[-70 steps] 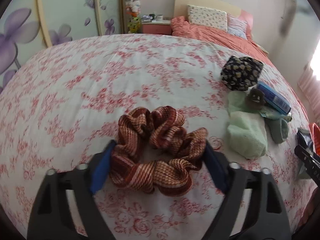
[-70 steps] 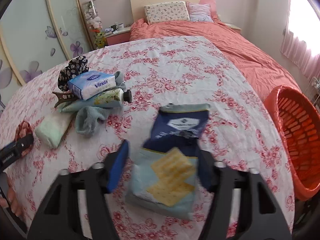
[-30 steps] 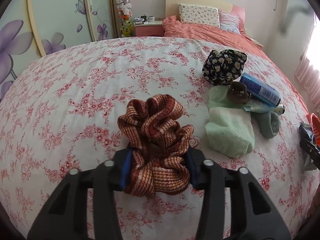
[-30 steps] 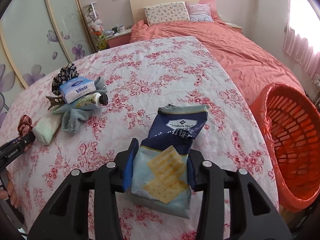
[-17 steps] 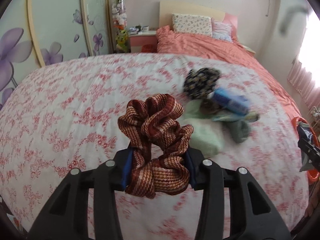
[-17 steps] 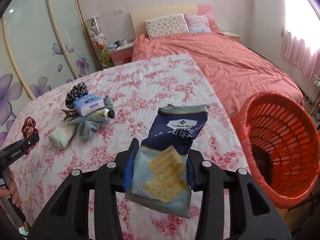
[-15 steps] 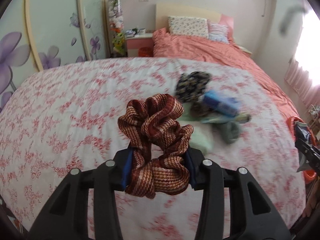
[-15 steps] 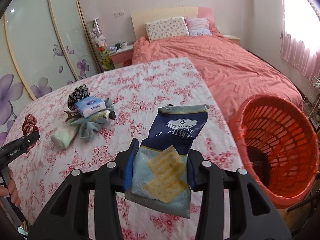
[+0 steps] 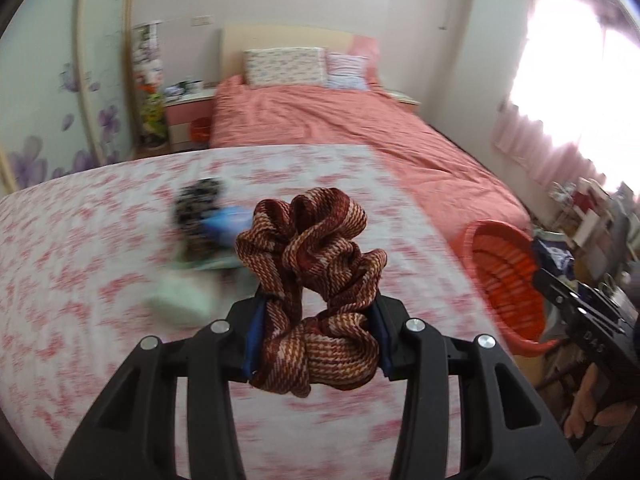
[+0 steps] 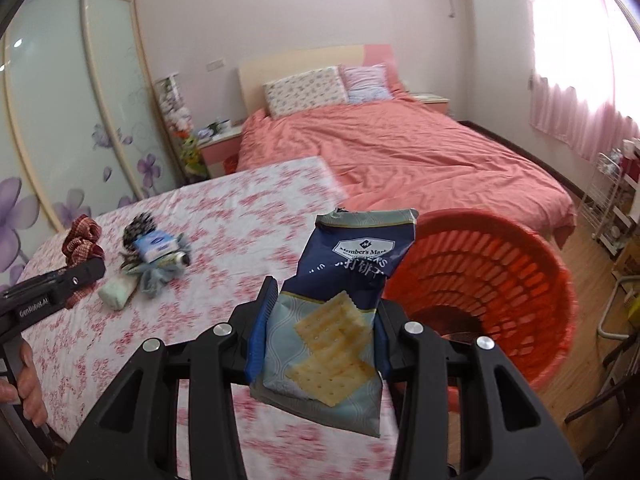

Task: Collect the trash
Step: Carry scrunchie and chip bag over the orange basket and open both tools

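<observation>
The left gripper is clamped on a brown-and-cream striped scrunchie, held clear above the worktop, which carries a red-flowered white cloth. The right gripper is clamped on a blue cracker wrapper, its upper half standing up past the fingers. Directly beyond the wrapper, at the worktop's right edge, stands the orange slatted basket; its mouth is unobstructed and something dark lies at its bottom.

On the worktop, well to the left of the basket, a small heap remains: a dark flowered pouch, a blue tissue pack, a tube, grey-blue cloth and a pale green folded cloth. In the left wrist view this heap is motion-blurred. A bed with a salmon cover lies behind the worktop.
</observation>
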The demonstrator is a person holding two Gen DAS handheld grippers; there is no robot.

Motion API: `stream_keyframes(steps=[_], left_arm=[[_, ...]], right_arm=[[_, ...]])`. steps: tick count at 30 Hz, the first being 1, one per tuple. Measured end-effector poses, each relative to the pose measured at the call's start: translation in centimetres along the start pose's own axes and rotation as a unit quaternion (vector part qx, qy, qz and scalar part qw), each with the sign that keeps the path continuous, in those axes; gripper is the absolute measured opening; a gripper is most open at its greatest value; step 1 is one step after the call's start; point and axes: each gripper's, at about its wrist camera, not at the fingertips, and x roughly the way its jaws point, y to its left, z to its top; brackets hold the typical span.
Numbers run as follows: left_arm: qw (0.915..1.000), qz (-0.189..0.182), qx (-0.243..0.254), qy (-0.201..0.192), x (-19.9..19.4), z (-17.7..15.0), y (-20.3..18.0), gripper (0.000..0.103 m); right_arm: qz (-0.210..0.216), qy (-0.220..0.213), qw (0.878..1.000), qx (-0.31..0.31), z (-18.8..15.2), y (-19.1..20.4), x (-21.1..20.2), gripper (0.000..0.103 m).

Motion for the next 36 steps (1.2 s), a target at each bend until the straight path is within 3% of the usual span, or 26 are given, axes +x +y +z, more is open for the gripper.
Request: stream_keyframes(steps=[11, 23, 26, 28, 36], left_arm=[[0.9902, -0.121, 0.063, 0.027, 4.9, 1.0, -13.3, 0.044], [0.9764, -0.174, 0.113, 0.06, 12.0, 1.8, -23.4, 0.049], [0.9768, -0.166, 0.118, 0.066, 13.4, 1.7, -24.1, 0.063], [0.9785, -0.157, 0.114, 0.069, 14.3, 1.6, -23.8, 0.071], [0.9826, -0.145, 0.091, 0.072, 15.0, 1.8, -20.7, 0.082]], right_arm=[[-0.055, -0.017, 0.997, 0.055, 0.4, -8.5, -0.5, 0.043], [-0.067, -0.008, 0.993, 0.101, 0.7, -14.9, 2.8, 0.043], [-0.067, -0.013, 0.992, 0.106, 0.9, -15.5, 3.1, 0.049], [-0.063, -0.016, 0.991, 0.115, 0.9, -16.0, 3.3, 0.066], [-0.064, -0.008, 0.99, 0.129, 0.2, -16.2, 3.4, 0.07]])
